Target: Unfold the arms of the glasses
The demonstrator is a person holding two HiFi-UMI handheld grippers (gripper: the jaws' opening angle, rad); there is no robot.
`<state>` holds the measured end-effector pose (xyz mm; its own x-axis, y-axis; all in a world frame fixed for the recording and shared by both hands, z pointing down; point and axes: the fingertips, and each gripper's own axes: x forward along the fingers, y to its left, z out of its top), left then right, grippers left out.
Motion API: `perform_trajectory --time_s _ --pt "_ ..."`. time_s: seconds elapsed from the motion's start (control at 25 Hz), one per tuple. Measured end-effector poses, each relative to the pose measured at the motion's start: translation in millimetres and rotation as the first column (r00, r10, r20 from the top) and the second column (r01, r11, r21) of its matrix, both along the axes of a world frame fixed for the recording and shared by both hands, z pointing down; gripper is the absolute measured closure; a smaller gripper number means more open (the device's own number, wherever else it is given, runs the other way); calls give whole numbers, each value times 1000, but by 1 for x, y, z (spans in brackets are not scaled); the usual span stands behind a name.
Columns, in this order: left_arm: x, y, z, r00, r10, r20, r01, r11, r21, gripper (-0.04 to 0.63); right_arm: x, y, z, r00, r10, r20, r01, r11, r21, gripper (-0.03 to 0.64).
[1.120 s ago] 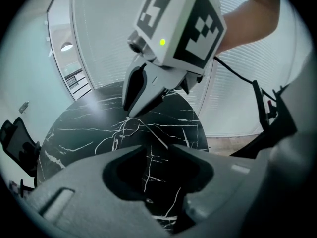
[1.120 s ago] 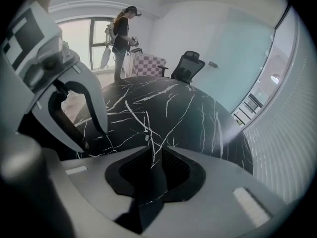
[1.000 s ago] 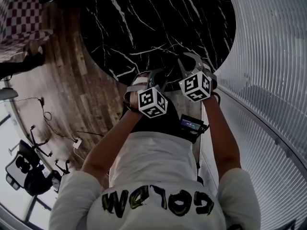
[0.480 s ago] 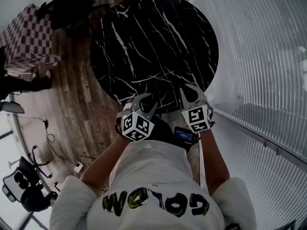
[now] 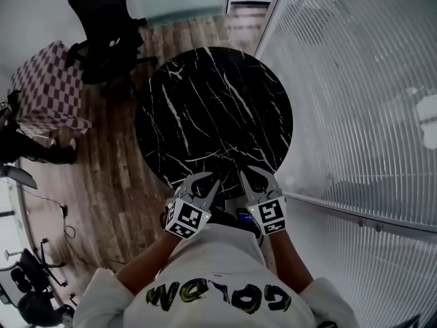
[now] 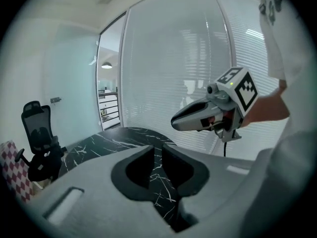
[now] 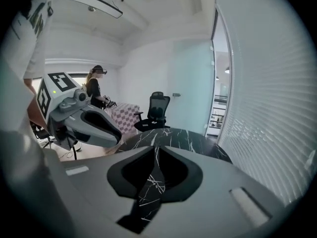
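No glasses show in any view. The round black marble table (image 5: 212, 108) lies bare ahead of me. My left gripper (image 5: 205, 181) hangs over the table's near rim; its jaws are closing, with a narrow gap and nothing between them (image 6: 158, 150). Just to its right my right gripper (image 5: 254, 176) is held at the same height. Its tips nearly touch (image 7: 154, 150), with only the marble top (image 7: 183, 138) seen past them. Each gripper shows in the other's view, the right one (image 6: 174, 123) and the left one (image 7: 116, 135).
A glass wall with blinds (image 5: 355, 115) runs along the right. A black office chair (image 5: 102, 19) and a checkered seat (image 5: 48, 87) stand beyond the table to the left. A person (image 7: 96, 88) stands by the far wall. Wooden floor (image 5: 102, 169) surrounds the table.
Both grippers have risen from beside the table's near edge to above its rim. The head view has pulled back, so the whole table and more of the room show.
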<state>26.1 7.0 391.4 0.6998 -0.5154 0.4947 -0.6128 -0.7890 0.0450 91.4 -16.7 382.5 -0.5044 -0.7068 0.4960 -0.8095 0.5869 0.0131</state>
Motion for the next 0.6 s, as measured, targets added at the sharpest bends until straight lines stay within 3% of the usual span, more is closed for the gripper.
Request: perform_trajectory --time_s 0.12,0.36,0.6 --pt "-5 -3 -26 999 -23 -45 25 999 36 574 -4 -2 -30 999 27 41 -30 998 59 597" --pt "-6 -3 -79 982 -48 -182 62 995 74 591 -7 8 -84 972 71 225 -98 989 110 614" --pt "4 -12 -128 957 -32 -289 74 988 137 591 -16 15 -138 941 14 339 -80 980 180 614"
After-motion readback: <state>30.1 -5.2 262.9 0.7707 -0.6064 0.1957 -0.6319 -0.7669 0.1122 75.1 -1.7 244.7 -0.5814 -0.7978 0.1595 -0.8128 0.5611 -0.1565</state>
